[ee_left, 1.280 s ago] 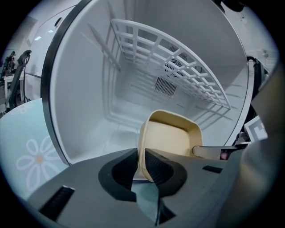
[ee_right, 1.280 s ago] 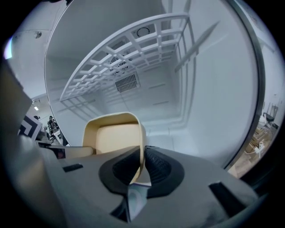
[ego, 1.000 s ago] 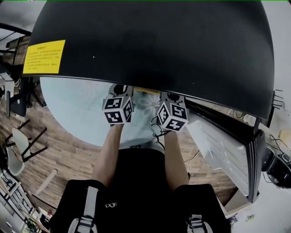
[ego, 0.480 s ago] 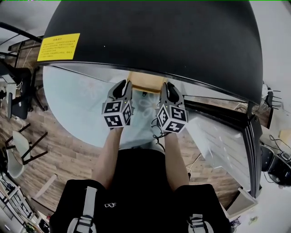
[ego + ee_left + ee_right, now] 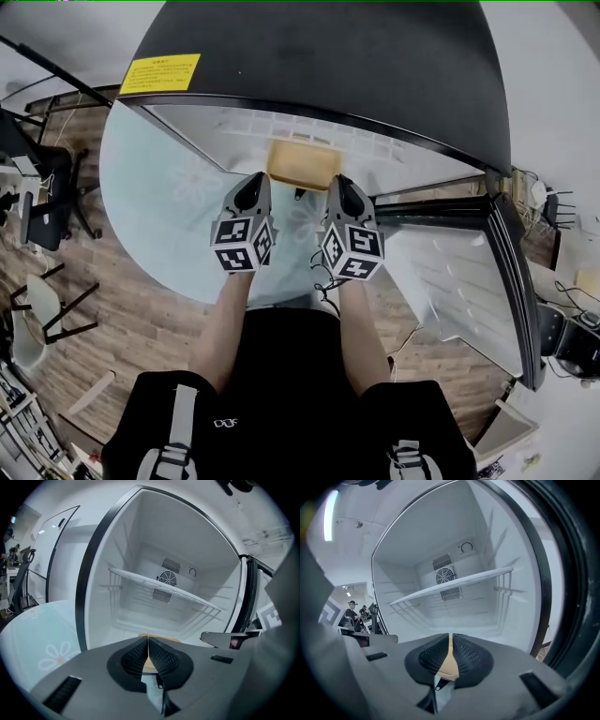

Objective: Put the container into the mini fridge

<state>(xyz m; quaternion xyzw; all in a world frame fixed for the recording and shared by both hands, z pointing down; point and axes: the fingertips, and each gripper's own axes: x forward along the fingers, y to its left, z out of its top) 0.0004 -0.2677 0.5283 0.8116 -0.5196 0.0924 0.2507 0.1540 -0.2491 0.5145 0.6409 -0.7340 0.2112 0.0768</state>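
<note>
A tan, flat container (image 5: 302, 161) lies low in the open mini fridge (image 5: 328, 66), at the front of its white floor. My left gripper (image 5: 251, 185) is at the container's near left corner and my right gripper (image 5: 342, 187) at its near right corner. In the left gripper view the pads (image 5: 158, 656) meet at the tip, with the tan container (image 5: 149, 663) showing between and beyond them. In the right gripper view the pads (image 5: 469, 657) also close on the tan container (image 5: 449, 665).
The fridge door (image 5: 459, 281) stands wide open at the right. A wire shelf (image 5: 159, 590) crosses the white inside at mid height, below a fan grille (image 5: 443, 576). A pale blue flowered surface (image 5: 159, 216) lies under the fridge at left. Chairs (image 5: 42, 300) stand further left.
Both grippers moved forward with the container toward the fridge opening. The head view shifted, so the fridge's white inside now shows under its black top.
</note>
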